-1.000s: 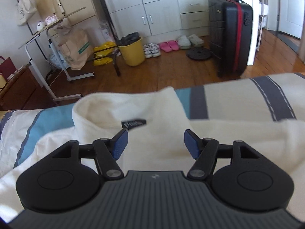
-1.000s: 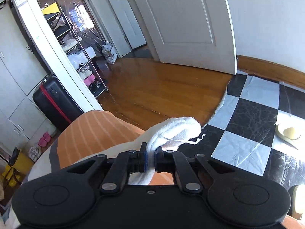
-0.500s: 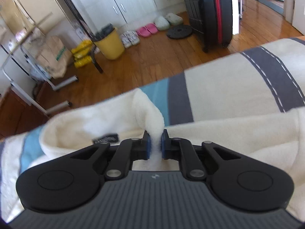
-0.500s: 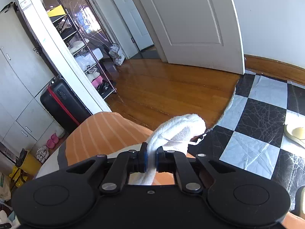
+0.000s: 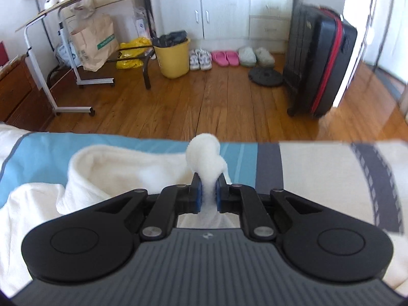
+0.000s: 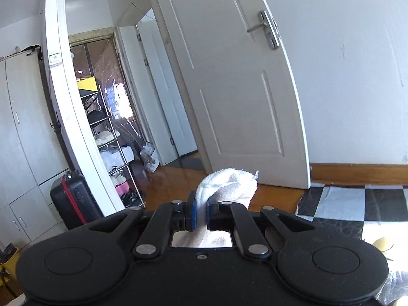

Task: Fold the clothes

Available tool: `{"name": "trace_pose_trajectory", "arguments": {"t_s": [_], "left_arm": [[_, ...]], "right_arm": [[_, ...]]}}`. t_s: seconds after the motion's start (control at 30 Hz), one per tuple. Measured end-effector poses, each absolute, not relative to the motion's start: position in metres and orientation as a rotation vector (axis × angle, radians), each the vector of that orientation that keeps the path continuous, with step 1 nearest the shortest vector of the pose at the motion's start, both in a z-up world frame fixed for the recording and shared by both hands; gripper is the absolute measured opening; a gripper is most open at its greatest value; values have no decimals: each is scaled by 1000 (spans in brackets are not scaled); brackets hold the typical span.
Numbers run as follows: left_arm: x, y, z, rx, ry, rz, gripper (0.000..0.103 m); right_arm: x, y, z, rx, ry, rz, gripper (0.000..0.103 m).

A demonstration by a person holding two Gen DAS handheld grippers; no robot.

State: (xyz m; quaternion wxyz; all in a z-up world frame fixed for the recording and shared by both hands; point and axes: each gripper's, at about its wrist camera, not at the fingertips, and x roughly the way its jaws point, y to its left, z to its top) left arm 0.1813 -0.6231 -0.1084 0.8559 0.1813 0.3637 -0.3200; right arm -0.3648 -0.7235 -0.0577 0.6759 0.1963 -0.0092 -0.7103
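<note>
Left hand-held gripper [image 5: 208,195], wide open a second ago, now pinches a bunch of the cream fleece garment [image 5: 122,170] lying on the striped bed [image 5: 318,168], jaws easing slightly apart. Right hand-held gripper [image 6: 201,213] stays clamped on another corner, raised. Both ends held, so the fold can start.

A: What does the left tool [image 5: 208,191] have?

B: A bunched fold of the cream fleece garment [image 5: 122,168], pinched between its blue pads [image 5: 198,193], though the jaws are easing open. A puff of fabric stands up past the fingertips.

A: And the rest of it?

B: Spread over the striped blue, grey and cream bedspread [image 5: 318,168]. Past the bed's edge lies a wooden plank floor [image 5: 204,107], with a yellow plastic bucket [image 5: 173,58] and a black hard-shell suitcase with a red stripe [image 5: 318,66].
</note>
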Motion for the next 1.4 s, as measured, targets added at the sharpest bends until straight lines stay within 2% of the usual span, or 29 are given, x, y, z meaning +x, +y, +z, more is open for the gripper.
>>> {"name": "trace_pose_trajectory", "arguments": {"t_s": [0.07,0.1,0.13,0.2,0.27,0.4,0.57,0.67,0.8,0.97,1.03,1.07,1.13,1.17,1.2,1.23,1.3,1.4], "left_arm": [[170,-629,-107,447,727,-664,23],[163,-629,-103,462,698,-675,34],[157,-629,-100,475,669,-687,50],[145,-621,-88,467,622,-730,61],[132,-612,-75,450,599,-788,63],[111,-606,-64,432,647,-901,69],[77,-620,-76,400,823,-1062,69],[51,-632,-88,382,871,-1109,69],[13,-655,-103,450,827,-1130,69],[-25,-645,-113,578,789,-1202,68],[-28,-636,-116,598,774,-1207,69],[-28,-631,-117,591,779,-1216,68],[-28,-623,-117,574,799,-1248,62],[-31,-621,-117,591,802,-1261,58],[-33,-618,-117,608,804,-1273,50],[-36,-616,-117,625,804,-1285,44],[-48,-612,-117,677,745,-1298,34],[-61,-604,-115,735,692,-1296,32]], "right_arm": [[-362,-733,-65,481,60,-1606,7],[-366,-742,-75,552,93,-1608,7],[-370,-750,-86,627,124,-1609,7],[-389,-760,-103,803,119,-1605,7],[-408,-766,-115,947,93,-1593,7],[-415,-762,-104,1021,50,-1506,10],[-424,-748,-113,1221,30,-1345,13],[-432,-742,-112,1254,-29,-1264,13],[-432,-738,-104,1254,-41,-1176,13],[-419,-704,-82,1179,121,-999,13],[-404,-690,-78,1116,245,-943,19],[-395,-686,-78,1090,308,-927,28],[-377,-689,-78,1055,386,-916,33],[-376,-689,-77,1057,371,-925,40],[-377,-689,-75,1073,342,-932,44],[-383,-690,-72,1088,301,-933,54],[-392,-693,-69,1110,228,-952,62],[-410,-704,-82,1180,209,-1047,64]]}}
